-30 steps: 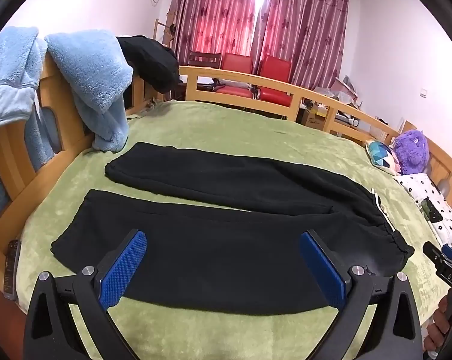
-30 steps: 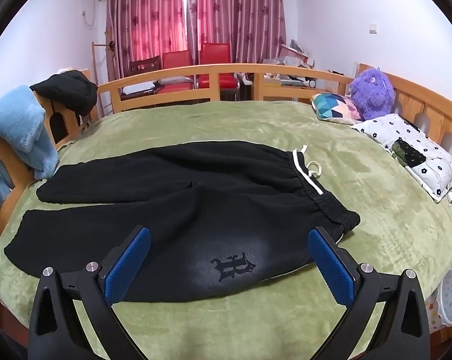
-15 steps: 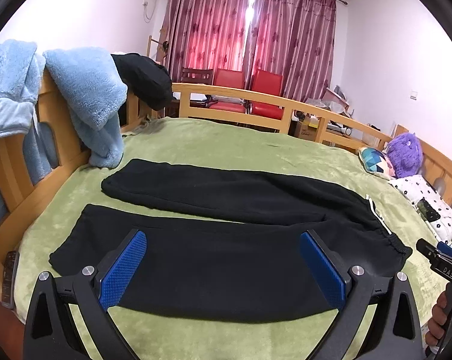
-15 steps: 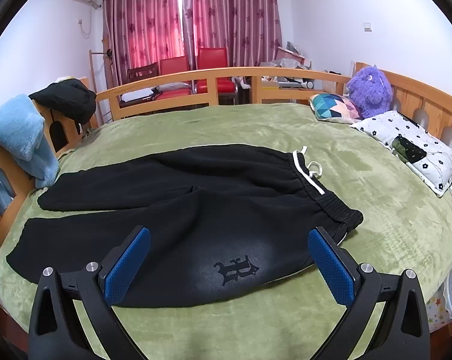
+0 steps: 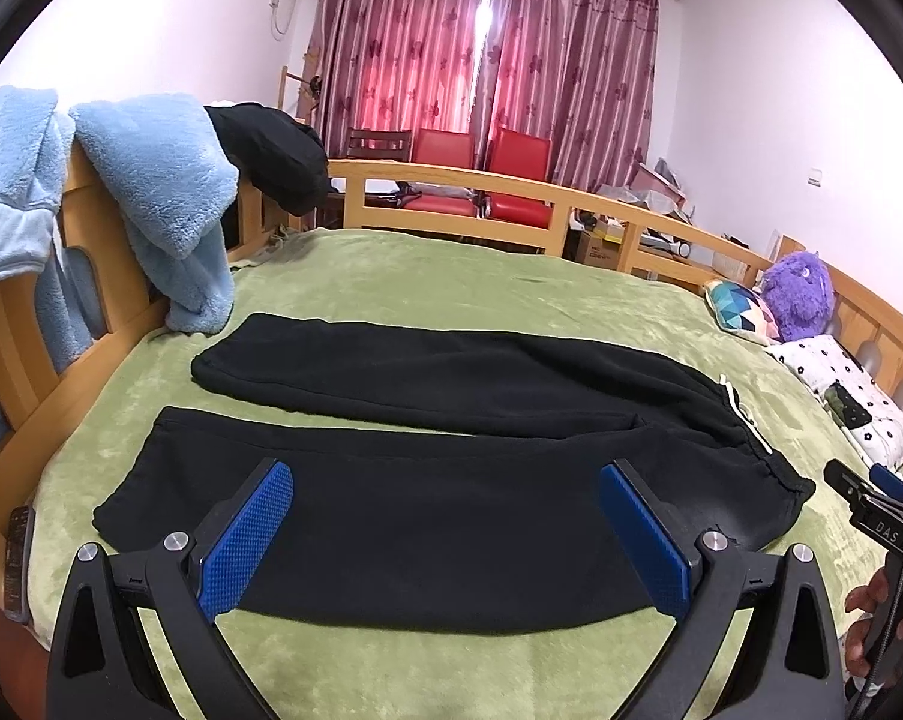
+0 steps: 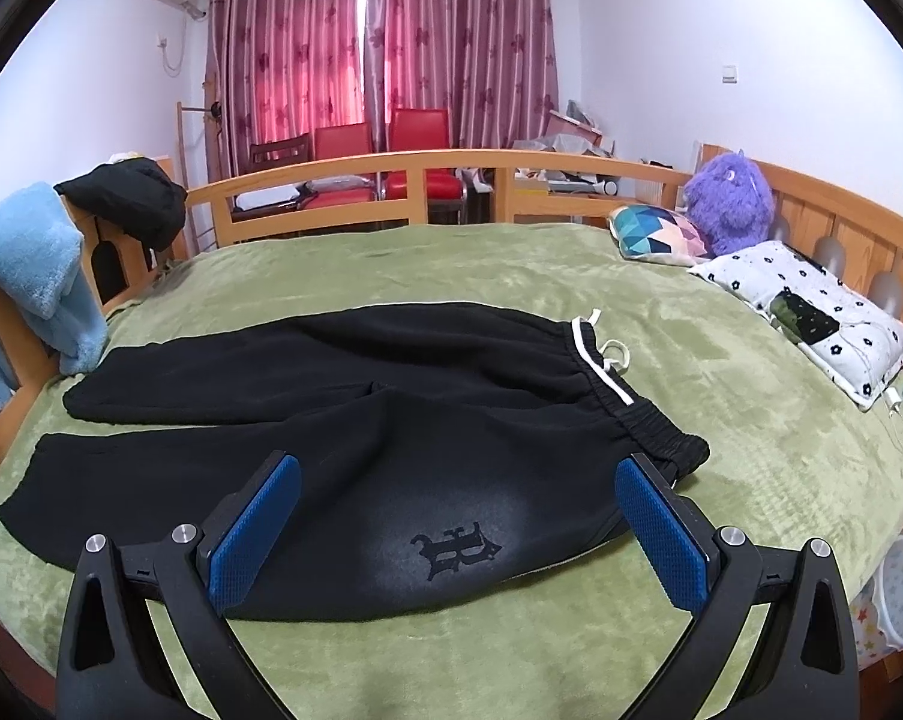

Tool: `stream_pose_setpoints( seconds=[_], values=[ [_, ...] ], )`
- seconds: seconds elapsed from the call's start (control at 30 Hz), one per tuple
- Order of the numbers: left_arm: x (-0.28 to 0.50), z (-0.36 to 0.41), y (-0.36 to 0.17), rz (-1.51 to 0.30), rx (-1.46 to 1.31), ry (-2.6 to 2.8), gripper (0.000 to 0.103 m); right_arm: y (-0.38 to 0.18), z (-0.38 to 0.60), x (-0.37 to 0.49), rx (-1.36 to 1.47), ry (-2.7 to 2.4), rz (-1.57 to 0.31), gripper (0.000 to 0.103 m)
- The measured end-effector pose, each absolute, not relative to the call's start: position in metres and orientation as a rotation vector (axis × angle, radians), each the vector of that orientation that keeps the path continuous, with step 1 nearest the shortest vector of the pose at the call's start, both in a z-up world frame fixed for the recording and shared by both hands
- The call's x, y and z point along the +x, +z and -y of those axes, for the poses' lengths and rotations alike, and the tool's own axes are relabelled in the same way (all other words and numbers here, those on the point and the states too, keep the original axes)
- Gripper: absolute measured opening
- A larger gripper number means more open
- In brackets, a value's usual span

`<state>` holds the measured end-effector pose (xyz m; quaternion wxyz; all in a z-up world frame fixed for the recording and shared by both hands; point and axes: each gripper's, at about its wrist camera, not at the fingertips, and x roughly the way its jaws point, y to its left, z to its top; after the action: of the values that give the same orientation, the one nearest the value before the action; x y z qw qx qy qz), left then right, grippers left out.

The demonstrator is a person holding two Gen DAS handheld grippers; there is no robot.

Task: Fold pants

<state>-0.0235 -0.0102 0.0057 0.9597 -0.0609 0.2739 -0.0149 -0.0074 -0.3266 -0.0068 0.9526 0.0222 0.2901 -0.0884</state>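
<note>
- At the bottom of the left wrist view, the left gripper (image 5: 445, 531) hangs with its blue-padded jaws spread wide and nothing between them.
- The right gripper (image 6: 457, 531) fills the bottom of its own view the same way — jaws wide apart, holding nothing.
- Just beyond both, the black sweatpants (image 6: 355, 420) lie flat across the middle of the frame on the green blanket (image 6: 391, 264), legs reaching left, white-trimmed waistband (image 6: 607, 372) at right, a gothic logo (image 6: 454, 552) on the nearer leg.
- Farther right, a floral pillow (image 6: 811, 312) and a purple plush toy (image 6: 730, 204) sit by the wooden bed rail (image 6: 343, 177).
- Upper left — a light blue fleece (image 5: 163, 204) drapes over the rail.
</note>
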Motion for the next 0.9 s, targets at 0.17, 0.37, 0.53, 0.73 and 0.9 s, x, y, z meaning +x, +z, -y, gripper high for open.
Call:
stream_pose_setpoints(
  seconds=[0.17, 0.37, 0.53, 0.73, 0.9],
  values=[
    [-0.022, 0.012, 0.006, -0.57, -0.125, -0.034, 0.103, -0.007, 0.326, -0.007, 0.057, -0.157, -0.604, 0.103],
    [-0.019, 0.011, 0.007, -0.57, -0.127, -0.035, 0.103, -0.007, 0.327, -0.008, 0.071, -0.149, -0.605, 0.103],
    [-0.018, 0.016, 0.004, -0.58, -0.117, -0.049, 0.103, -0.008, 0.328, -0.009, 0.084, -0.153, -0.603, 0.103],
    [-0.018, 0.018, 0.001, -0.592, -0.128, -0.068, 0.103, -0.006, 0.33, -0.008, 0.093, -0.147, -0.605, 0.103],
    [-0.016, 0.013, -0.005, -0.615, -0.173, -0.072, 0.103, -0.007, 0.326, -0.007, 0.08, -0.141, -0.603, 0.103]
  ],
)
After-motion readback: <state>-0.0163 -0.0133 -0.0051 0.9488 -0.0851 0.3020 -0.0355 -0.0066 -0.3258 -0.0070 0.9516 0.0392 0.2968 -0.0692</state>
